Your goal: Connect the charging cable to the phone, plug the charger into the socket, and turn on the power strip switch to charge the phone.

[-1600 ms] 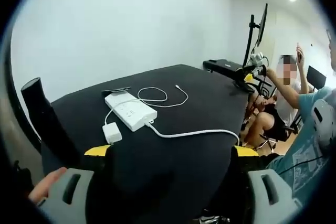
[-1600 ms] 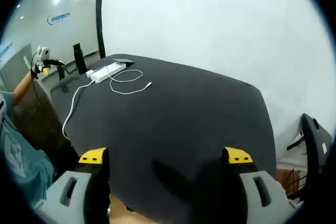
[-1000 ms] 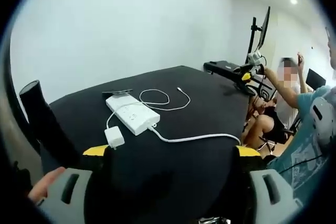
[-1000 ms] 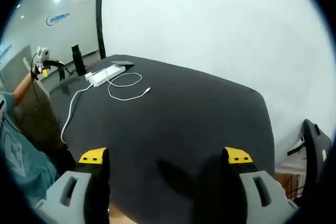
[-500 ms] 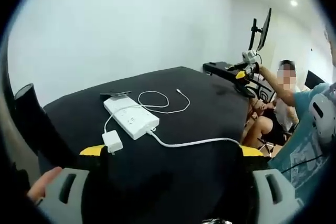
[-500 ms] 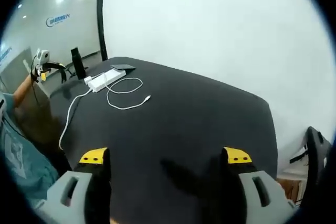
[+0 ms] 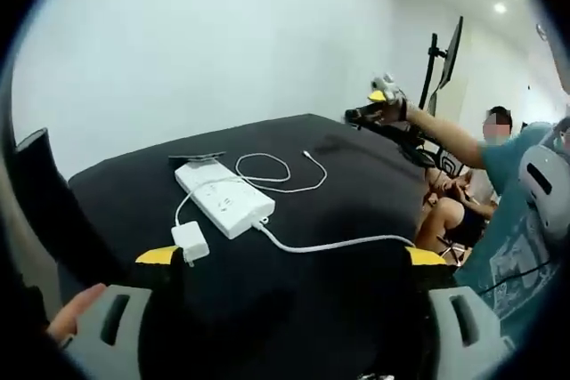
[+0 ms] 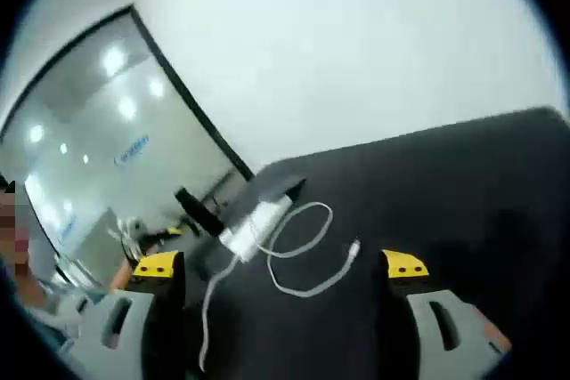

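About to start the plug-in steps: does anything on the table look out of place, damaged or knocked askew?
Nothing stands out. The power strip lies flat on the black table, the charger sits unplugged beside it, the charging cable lies loosely coiled with its free end on the cloth, and the phone rests flat behind the strip.

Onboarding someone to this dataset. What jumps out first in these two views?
The white power strip on the black table, with its cord running off the table's edge and a white charger lying beside it, unplugged. Next, the looped white charging cable with its free end on the cloth, and the dark phone just behind the strip. The right gripper reaches in over the far edge.
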A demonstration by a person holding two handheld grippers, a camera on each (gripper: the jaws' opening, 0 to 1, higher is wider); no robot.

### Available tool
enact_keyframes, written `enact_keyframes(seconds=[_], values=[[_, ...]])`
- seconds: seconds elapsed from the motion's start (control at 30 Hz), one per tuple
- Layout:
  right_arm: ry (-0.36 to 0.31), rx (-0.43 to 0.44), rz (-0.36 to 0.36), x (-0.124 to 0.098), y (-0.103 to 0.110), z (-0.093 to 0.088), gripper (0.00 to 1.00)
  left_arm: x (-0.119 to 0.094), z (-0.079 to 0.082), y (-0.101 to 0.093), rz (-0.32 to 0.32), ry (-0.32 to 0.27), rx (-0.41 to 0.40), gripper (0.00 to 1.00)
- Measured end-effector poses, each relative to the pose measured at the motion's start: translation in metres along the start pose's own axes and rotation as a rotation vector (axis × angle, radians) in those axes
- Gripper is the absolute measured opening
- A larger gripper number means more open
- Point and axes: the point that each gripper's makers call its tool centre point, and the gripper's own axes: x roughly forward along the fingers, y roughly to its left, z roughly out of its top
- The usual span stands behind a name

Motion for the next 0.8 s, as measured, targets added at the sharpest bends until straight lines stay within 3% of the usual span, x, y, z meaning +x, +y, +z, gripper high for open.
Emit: enact_keyframes(seconds=[0.17,0.3,0.63,0.8], values=[[0.035,0.062,0.046,0.07,-0.006,0.005,0.85,0.006,-0.001,0.004,-0.002,0.005,0.002,0.95],[0.059,0.112,0.067,0.111,-0.013,0.008,0.85,0.009,0.002,0.008,-0.004,0.001,-0.002,0.96],[0.077,0.198,0.094,0.168,-0.034,0.019,0.77,0.014,0.013,0.016,-0.001,-0.02,-0.005,0.96],[0.114,0.284,0.144,0.202,-0.04,0.017,0.83,0.024,0.012,0.018,-0.004,0.0,0.0,0.96]])
